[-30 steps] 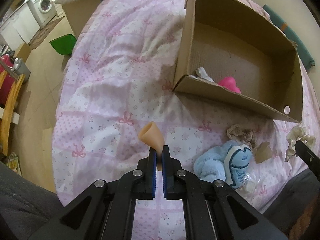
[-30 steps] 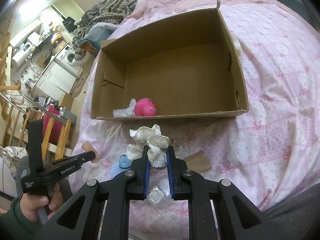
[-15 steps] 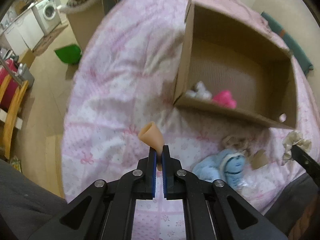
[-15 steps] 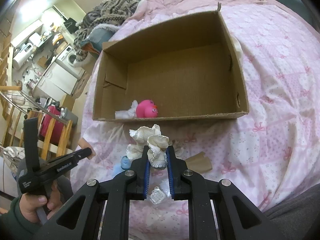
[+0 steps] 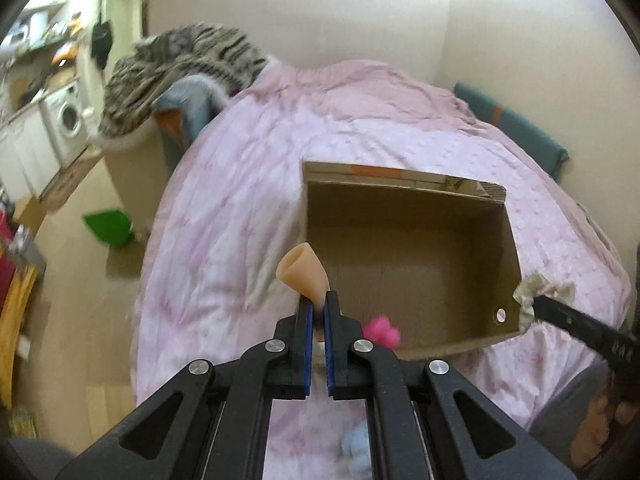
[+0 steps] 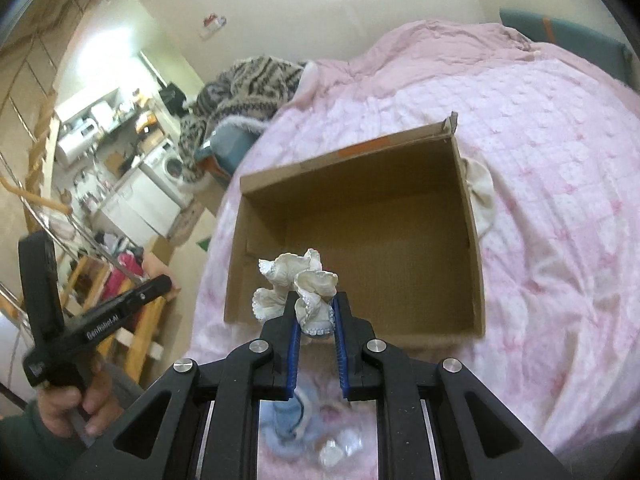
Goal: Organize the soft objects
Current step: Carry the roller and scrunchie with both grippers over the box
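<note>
My left gripper [image 5: 316, 300] is shut on a tan rubbery cone-shaped piece [image 5: 302, 272], held up over the near left corner of the open cardboard box [image 5: 404, 196]. A pink toy [image 5: 382, 330] lies inside the box by its near wall. My right gripper [image 6: 316, 304] is shut on a cream ruffled scrunchie [image 6: 296, 280], raised above the near edge of the same box [image 6: 360, 152]. The scrunchie [image 5: 540, 294] and the right gripper's tip also show at the right of the left wrist view. A light blue plush [image 6: 288, 420] lies on the bed below the right gripper.
The box stands on a pink quilted bed cover [image 5: 248, 184]. A striped knit blanket [image 5: 180, 68] is heaped at the bed's far left. A cream cloth [image 6: 482, 192] lies beside the box's right wall. A green bin [image 5: 108, 226], washing machine [image 5: 68, 124] and wooden chair [image 6: 136, 328] stand on the floor, left.
Both grippers have risen and tilted up with their objects still held, so the box sits lower in each view and the far wall shows. The blue plush has dropped to the bottom edge.
</note>
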`<action>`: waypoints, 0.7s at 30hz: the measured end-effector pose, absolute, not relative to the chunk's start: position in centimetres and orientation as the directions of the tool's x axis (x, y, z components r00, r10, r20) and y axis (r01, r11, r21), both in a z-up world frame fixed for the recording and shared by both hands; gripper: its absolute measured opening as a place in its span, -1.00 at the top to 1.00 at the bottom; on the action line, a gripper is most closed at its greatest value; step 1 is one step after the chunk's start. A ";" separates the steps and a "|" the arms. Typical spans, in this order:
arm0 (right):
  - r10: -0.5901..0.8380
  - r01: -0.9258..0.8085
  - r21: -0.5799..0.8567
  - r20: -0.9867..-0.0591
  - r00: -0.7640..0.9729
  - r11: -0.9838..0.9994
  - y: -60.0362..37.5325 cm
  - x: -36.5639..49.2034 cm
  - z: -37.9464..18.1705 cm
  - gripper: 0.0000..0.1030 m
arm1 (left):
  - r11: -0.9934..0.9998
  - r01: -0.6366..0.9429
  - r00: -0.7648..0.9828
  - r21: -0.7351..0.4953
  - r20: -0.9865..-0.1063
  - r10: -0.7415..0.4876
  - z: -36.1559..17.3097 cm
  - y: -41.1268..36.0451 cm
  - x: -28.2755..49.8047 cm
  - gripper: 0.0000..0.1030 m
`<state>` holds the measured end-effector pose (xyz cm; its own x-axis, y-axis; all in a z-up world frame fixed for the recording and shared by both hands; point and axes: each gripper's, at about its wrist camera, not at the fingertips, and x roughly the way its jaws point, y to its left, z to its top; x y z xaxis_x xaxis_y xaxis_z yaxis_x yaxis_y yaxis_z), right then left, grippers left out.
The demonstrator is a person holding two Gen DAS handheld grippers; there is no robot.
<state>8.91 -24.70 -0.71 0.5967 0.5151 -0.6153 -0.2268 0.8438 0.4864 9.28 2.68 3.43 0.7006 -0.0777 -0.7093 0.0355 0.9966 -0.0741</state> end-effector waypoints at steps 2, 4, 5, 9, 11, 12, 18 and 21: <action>0.510 -0.196 0.505 -0.616 0.601 0.841 -25.2 10.1 -1.6 0.68 | 0.996 0.046 0.691 -0.072 -0.718 -0.084 2.4 2.3 10.2 0.91; 0.488 -0.162 0.500 -0.638 0.595 0.851 -25.3 11.0 -2.5 0.68 | 0.995 0.047 0.676 -0.083 -0.731 -0.093 1.4 2.2 10.9 0.91; 0.484 -0.149 0.502 -0.646 0.590 0.852 -25.4 11.4 -2.9 0.67 | 0.994 0.055 0.673 -0.093 -0.732 -0.106 1.2 2.0 11.2 0.91; 0.471 -0.131 0.494 -0.664 0.581 0.860 -25.5 12.0 -3.7 0.68 | 0.992 0.100 0.694 -0.077 -0.709 -0.125 0.7 1.1 11.9 0.91; 0.468 -0.122 0.492 -0.679 0.566 0.862 -25.4 12.3 -4.4 0.68 | 0.989 0.125 0.685 -0.079 -0.715 -0.143 0.1 0.6 12.2 0.91; 0.459 -0.118 0.483 -0.688 0.562 0.868 -25.3 12.3 -4.7 0.67 | 0.987 0.133 0.679 -0.085 -0.718 -0.154 -0.2 0.5 12.2 0.91; 0.423 -0.107 0.440 -0.724 0.545 0.891 -24.5 12.7 -5.5 0.67 | 0.975 0.205 0.674 -0.080 -0.711 -0.200 -0.9 -1.2 12.6 0.90; 0.402 -0.108 0.412 -0.740 0.539 0.905 -24.0 13.0 -5.9 0.67 | 0.970 0.229 0.662 -0.085 -0.717 -0.219 -1.6 -2.0 13.1 0.89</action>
<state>12.95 -24.04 -5.91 0.5392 0.4019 -0.7401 -0.1085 0.9046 0.4122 13.07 -2.00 -1.56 0.6617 -0.2194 -0.7169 0.2292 0.9696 -0.0853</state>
